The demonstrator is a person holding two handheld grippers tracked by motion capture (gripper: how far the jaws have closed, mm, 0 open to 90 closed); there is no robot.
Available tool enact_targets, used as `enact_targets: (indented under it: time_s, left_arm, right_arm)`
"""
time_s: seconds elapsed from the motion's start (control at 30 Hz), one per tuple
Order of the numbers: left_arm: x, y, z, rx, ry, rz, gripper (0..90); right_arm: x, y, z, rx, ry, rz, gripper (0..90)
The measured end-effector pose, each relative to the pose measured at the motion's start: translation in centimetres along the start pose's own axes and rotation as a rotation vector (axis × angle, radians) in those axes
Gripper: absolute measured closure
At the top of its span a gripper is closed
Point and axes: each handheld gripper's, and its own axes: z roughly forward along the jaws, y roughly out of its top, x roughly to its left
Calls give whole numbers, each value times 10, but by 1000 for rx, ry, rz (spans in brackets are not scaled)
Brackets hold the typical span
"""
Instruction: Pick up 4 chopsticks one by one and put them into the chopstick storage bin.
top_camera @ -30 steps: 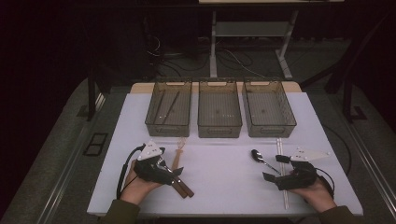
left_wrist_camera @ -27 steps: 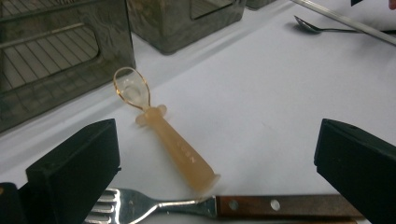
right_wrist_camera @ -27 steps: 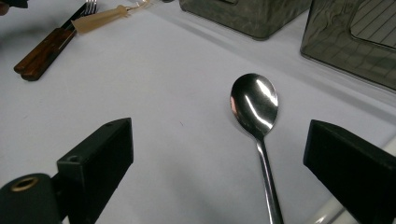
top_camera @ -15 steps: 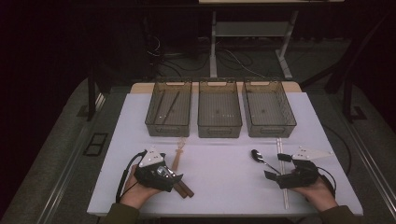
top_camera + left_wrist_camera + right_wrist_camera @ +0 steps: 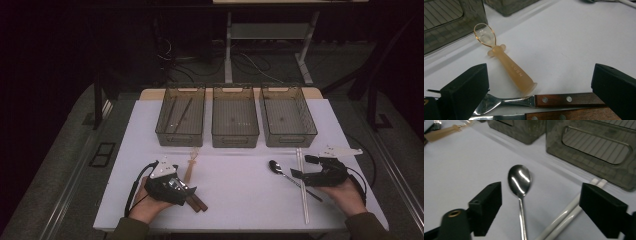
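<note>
- Right tool (image 5: pixel 539 207): jaws stand wide and have just been closing a little; they straddle the handle of the steel spoon (image 5: pixel 519 180) and the 2 white chopsticks (image 5: pixel 564 216), pads pressing on neither.
- Steel spoon: lies flat on the white worktop (image 5: pixel 240 185), bowl toward the 3 bins, just beside the chopsticks.
- Left tool (image 5: pixel 539 90): jaws wide, nothing gripped; low over the wooden-handled fork (image 5: pixel 529 101) and a second wooden-handled utensil (image 5: pixel 564 116).
- Amber plastic spoon (image 5: pixel 506 62): rests on the worktop, its handle end at the fork.
- Left bin (image 5: pixel 181 120): holds thin dark sticks; middle bin (image 5: pixel 235 122) and right bin (image 5: pixel 287 120) stand alongside it.
</note>
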Motion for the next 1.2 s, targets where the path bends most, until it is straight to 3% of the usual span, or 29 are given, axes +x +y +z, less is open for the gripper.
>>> enact_targets:
  time_s: [0.43,0.7,1.03,1.2]
  left_arm:
    - [-1,0,1,9,-4,7,5]
    - [0,0,2,17,-7,7,7]
    - [0,0,2,17,-3,13,8]
    - [0,0,3,21,-2,14,8]
  right_arm:
    - [-30,18,25,78,-138,68,433]
    - [-46,22,33,102,-161,121,531]
    - [-50,21,47,166,-181,116,560]
    - [-49,20,49,173,-192,117,571]
